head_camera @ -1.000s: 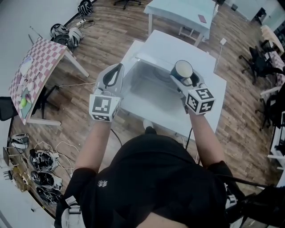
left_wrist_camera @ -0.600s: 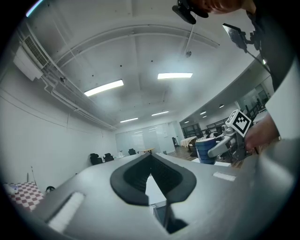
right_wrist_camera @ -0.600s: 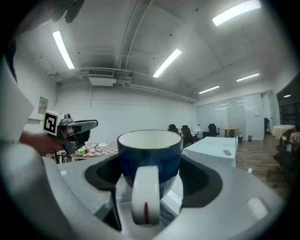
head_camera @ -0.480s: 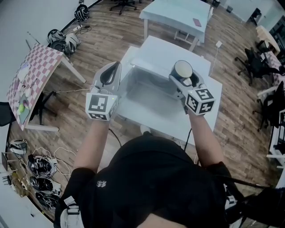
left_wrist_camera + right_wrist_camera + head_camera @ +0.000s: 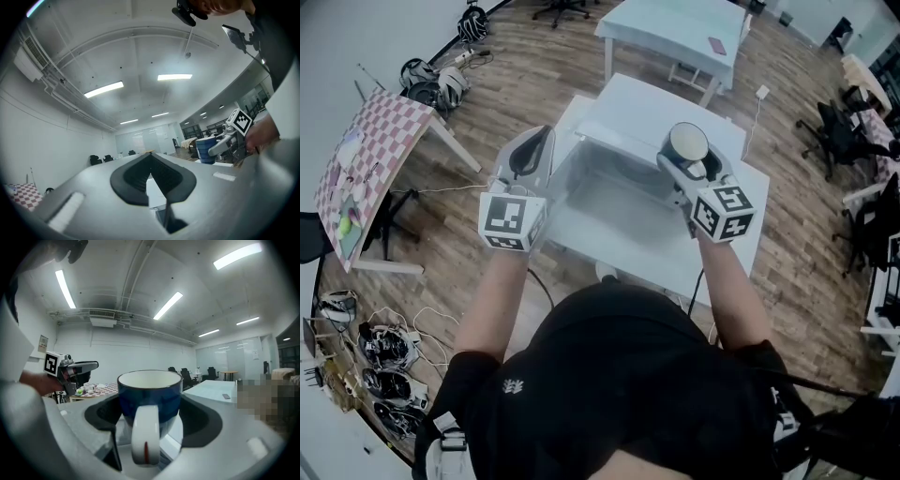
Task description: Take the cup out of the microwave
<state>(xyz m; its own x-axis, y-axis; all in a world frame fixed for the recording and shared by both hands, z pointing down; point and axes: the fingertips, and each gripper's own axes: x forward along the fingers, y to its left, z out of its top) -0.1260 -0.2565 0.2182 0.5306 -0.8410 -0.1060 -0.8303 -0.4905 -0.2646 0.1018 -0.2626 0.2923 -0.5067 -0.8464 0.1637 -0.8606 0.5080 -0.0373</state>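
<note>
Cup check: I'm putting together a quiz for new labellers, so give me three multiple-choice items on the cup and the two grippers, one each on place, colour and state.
1. Where is the cup?
A. on the floor
B. in the right gripper
C. on the checked table

2. What colour is the cup's outside?
A. red
B. green
C. blue

3. What state is the left gripper in?
A. shut, holding nothing
B. shut on the cup
C. wide open round a plate

Answers:
1 B: the right gripper view shows the cup upright between that gripper's fingers, handle toward the camera.
2 C: its wall is dark blue, with a white inside and a white handle.
3 A: the left gripper view shows its fingertips meeting with nothing between them.
</note>
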